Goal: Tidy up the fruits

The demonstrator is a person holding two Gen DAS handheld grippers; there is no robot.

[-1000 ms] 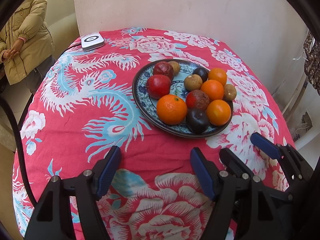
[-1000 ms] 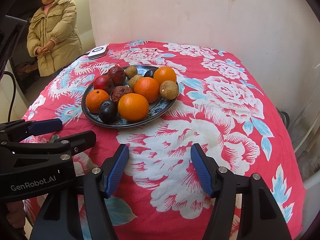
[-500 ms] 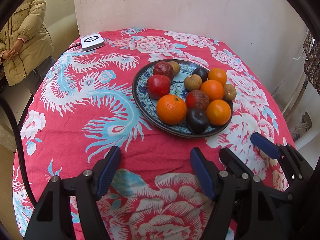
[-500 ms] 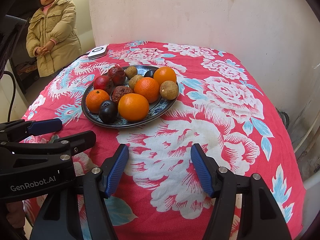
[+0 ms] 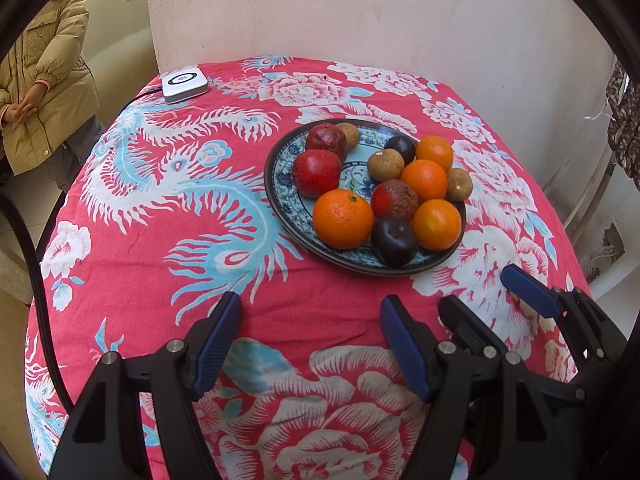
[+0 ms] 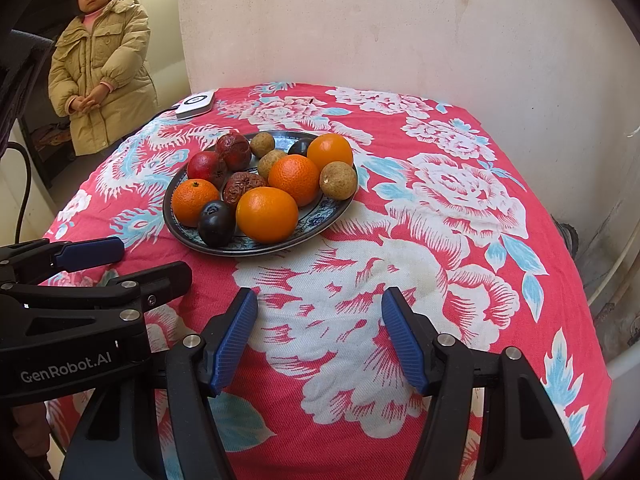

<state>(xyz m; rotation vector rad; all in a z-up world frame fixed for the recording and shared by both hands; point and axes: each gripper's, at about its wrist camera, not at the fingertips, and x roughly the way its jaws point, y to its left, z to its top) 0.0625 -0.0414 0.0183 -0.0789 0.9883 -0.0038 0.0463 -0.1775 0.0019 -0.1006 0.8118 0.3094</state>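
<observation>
Table (image 5: 132, 240): round, under a red cloth printed with flowers and a phoenix, set against a plain pale wall (image 5: 360, 20). Bystander (image 6: 100, 60): in a tan padded coat, hands clasped, well off the far left edge. Plate (image 5: 280, 200): blue-patterned, right of centre, holding all the fruit seen; none lies on the cloth. Left gripper (image 5: 310, 344) and right gripper (image 6: 318, 340): both spread wide, empty, side by side over the near edge, short of the plate. Oranges (image 5: 343, 218): four, spread across the near and right side. Red fruits (image 5: 317, 173): three, two at the left, one wrinkled in the middle. Plums (image 5: 394, 241): two dark ones, one near, one far. Brown fruits (image 5: 385, 165): three small round ones. White box (image 5: 185, 83): at the far left edge, cabled. Stage: kinds sit mixed on one plate, which fits either sorting to come or gathering done; not settled. Handling, as a judgement: round fruit touching one another will roll; any grip should span one fruit squarely and lift straight, sparing its neighbours.
</observation>
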